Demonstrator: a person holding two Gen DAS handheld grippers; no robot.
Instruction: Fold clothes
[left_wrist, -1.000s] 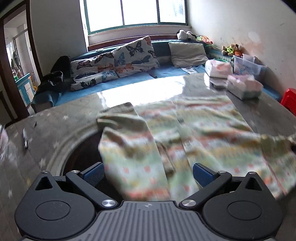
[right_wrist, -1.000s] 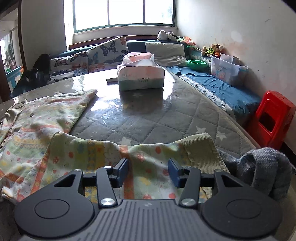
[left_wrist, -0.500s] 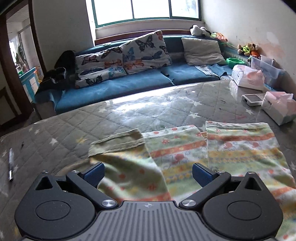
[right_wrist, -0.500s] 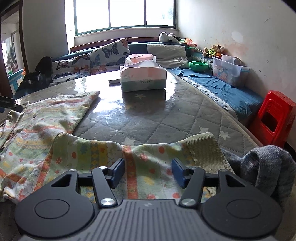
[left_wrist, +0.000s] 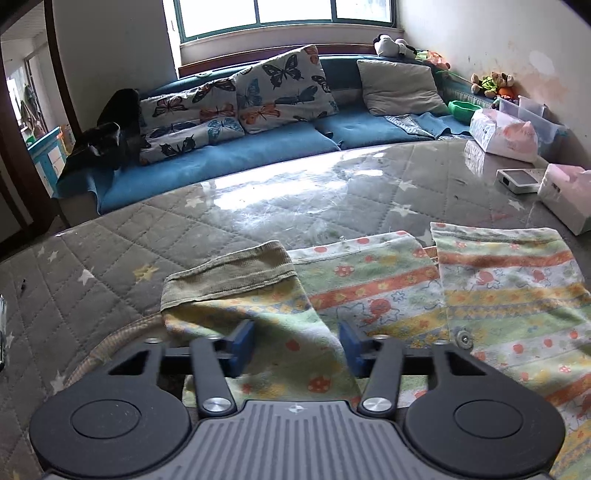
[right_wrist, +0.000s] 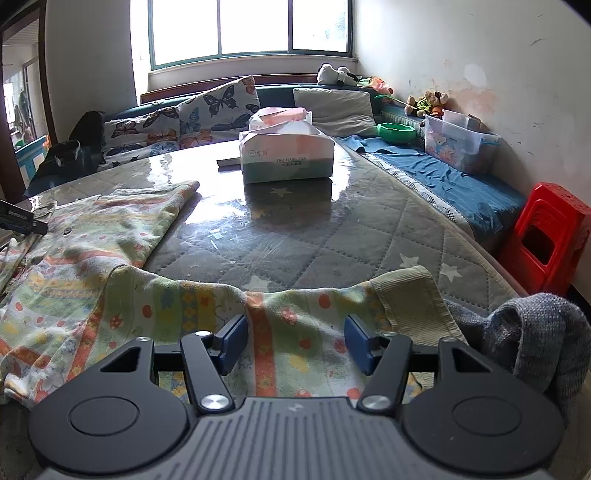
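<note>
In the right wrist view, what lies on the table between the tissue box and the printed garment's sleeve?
Only bare quilted table cover, shiny with reflections, lies between the tissue box and the sleeve, seen in the right wrist view.

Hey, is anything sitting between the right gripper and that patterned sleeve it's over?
Nothing visible. The right gripper is open with the patterned sleeve lying directly between its fingers. The grey knit garment sits off to the right, beyond the cuff.
</note>
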